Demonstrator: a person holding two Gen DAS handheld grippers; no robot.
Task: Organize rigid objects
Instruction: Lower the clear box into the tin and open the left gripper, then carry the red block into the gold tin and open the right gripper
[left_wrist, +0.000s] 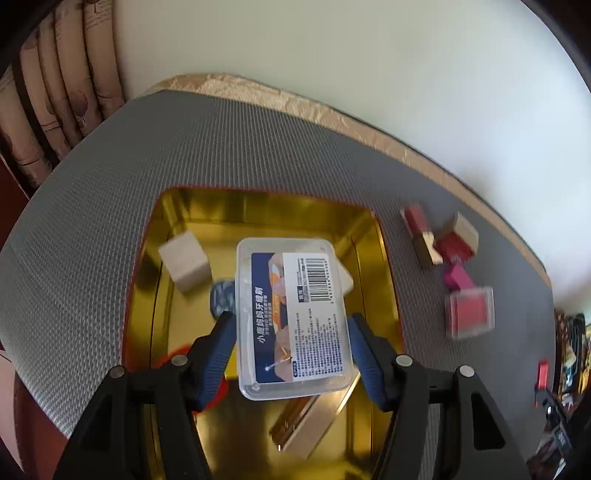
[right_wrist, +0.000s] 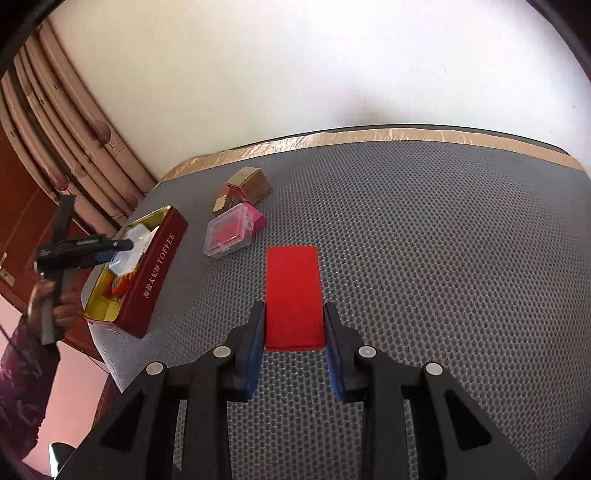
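Note:
My left gripper (left_wrist: 291, 325) is shut on a clear plastic box with a blue and white label (left_wrist: 291, 314), held over the open gold-lined tin (left_wrist: 369, 229). In the tin lie a pale wooden cube (left_wrist: 186, 264), a gold flat box (left_wrist: 310, 421), a dark patterned piece and something red, all partly hidden. My right gripper (right_wrist: 294, 314) is shut on a flat red box (right_wrist: 293, 291), held above the grey mat (right_wrist: 443, 258). From the right wrist view, the red tin marked TOFFEE (right_wrist: 147, 273) stands at the left, with the left gripper (right_wrist: 122, 245) and the clear box over it.
A small clear case with a red inside (right_wrist: 229, 236), a pink block (right_wrist: 258, 218) and gold and red lipstick-like boxes (right_wrist: 247, 186) lie on the mat behind the red box. A person's hand and patterned sleeve (right_wrist: 26, 354) hold the left gripper. Curtains hang at the left; a white wall stands behind the table.

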